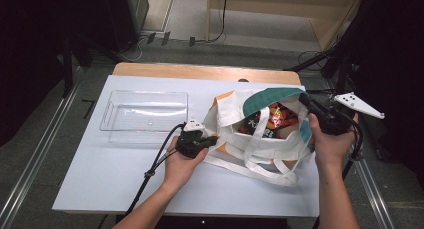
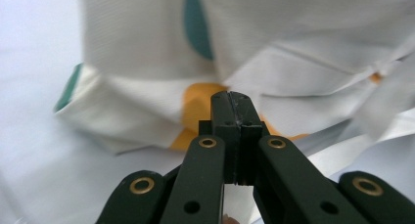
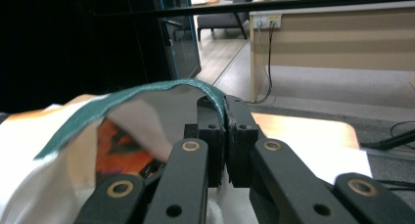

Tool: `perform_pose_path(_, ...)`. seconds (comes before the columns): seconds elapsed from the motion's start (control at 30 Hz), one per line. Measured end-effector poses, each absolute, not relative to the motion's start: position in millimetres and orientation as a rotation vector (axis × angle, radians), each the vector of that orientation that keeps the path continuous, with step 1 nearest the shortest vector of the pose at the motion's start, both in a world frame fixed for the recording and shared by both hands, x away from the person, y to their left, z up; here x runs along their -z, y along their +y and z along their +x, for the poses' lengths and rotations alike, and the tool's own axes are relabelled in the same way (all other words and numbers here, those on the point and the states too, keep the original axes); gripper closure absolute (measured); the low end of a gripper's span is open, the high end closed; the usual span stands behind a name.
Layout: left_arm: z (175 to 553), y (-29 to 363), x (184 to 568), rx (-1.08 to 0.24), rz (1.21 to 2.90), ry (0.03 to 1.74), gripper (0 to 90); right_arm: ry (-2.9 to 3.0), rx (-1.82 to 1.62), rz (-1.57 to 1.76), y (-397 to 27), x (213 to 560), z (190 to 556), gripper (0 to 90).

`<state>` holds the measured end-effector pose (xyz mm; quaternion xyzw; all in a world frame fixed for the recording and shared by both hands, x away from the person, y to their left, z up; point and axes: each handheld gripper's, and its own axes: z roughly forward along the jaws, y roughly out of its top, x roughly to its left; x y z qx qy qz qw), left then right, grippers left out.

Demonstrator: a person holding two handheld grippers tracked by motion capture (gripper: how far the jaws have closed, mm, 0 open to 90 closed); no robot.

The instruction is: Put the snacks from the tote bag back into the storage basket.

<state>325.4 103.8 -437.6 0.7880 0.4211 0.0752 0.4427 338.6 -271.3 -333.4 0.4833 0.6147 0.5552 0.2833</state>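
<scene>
**Ana:** Both tongs are busy with the tote bag [image 1: 260,134]. Right gripper [image 1: 306,102] has its jaws pressed together on the green hem [image 3: 147,94] of the bag mouth; in the right gripper view the cloth edge runs down between the two black jaws. Left gripper [image 1: 214,138] has its jaws pressed together too, with the tips against the bag side, at 9 o'clock of the bag. No cloth shows between them in the left gripper view, so it seems to pinch nothing.

**Ben:** Why is the hem held up like this?

**Ana:** I think it is to keep the mouth open. The lifted edge makes an arch, and under it the orange snack packets [image 1: 272,120] are seen. The left tip at the side probably steadies the bag, so that it does not slide on the white table [image 1: 100,179].

**Ben:** Where does the bag lie?

**Ana:** It lies at the middle right of the table, with its mouth towards 12 o'clock. A clear plastic tray [image 1: 144,116] stands at 9 o'clock from it, apart.

**Ben:** And the materials?

**Ana:** The bag is soft woven cloth, cream with green and yellow patches, wrinkled, and its long straps [image 1: 260,166] lie loose towards 6 o'clock. The packets look glossy. The tray is rigid, rectangular, with rounded corners.
</scene>
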Motion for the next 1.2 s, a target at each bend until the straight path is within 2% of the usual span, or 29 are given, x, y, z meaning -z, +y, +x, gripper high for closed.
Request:
perform_pose_path(0.17, 317.9, 109.1, 432.3, -0.223, 1.887, 1.005, 90.0, 1.670, -1.469, 1.286, -269.5, 332.9, 345.2, 87.9)
perform_pose_path(0.37, 315.6, 117.4, 437.4, -0.288, 1.949, 1.029, 90.0, 1.648, -1.454, 1.307, -275.7, 336.8, 347.2, 87.9)
perform_pose_path(0.5, 313.9, 120.4, 441.2, -0.284, 1.945, 1.037, 90.0, 1.643, -1.446, 1.317, -279.5, 336.8, 350.4, 87.8)
perform_pose_path(0.57, 311.7, 121.1, 438.0, -0.259, 1.850, 1.006, 90.0, 1.696, -1.460, 1.361, -281.2, 343.5, 358.7, 87.6)
perform_pose_path(0.6, 311.6, 120.6, 435.8, -0.275, 1.824, 0.999, 85.9, 1.723, -1.459, 1.367, -281.0, 347.1, 361.7, 87.6)
perform_pose_path(0.67, 314.9, 118.5, 432.9, -0.267, 1.804, 0.999, 64.2, 1.746, -1.457, 1.377, -280.3, 352.9, 364.4, 87.6)
perform_pose_path(0.73, 319.6, 114.3, 432.7, -0.282, 1.810, 1.012, 49.5, 1.755, -1.463, 1.392, -281.1, 355.9, 365.5, 87.6)
perform_pose_path(0.8, 325.3, 111.5, 432.5, -0.301, 1.802, 1.029, 41.0, 1.762, -1.476, 1.395, -282.2, 357.0, 365.4, 87.6)
perform_pose_path(0.93, 341.4, 106.9, 431.6, -0.237, 1.757, 1.070, 35.0, 1.777, -1.491, 1.384, -282.6, 357.2, 362.7, 87.6)
perform_pose_path(1.03, 349.9, 98.5, 431.4, -0.182, 1.741, 1.048, 39.0, 1.792, -1.498, 1.367, -282.1, 357.9, 361.1, 87.8)
perform_pose_path(1.13, 350.2, 88.7, 427.3, -0.209, 1.790, 0.998, 58.8, 1.804, -1.499, 1.351, -281.1, 358.3, 359.9, 87.9)
perform_pose_path(1.2, 347.8, 87.9, 423.7, -0.260, 1.830, 1.000, 82.1, 1.807, -1.495, 1.344, -281.0, 357.9, 358.2, 87.9)
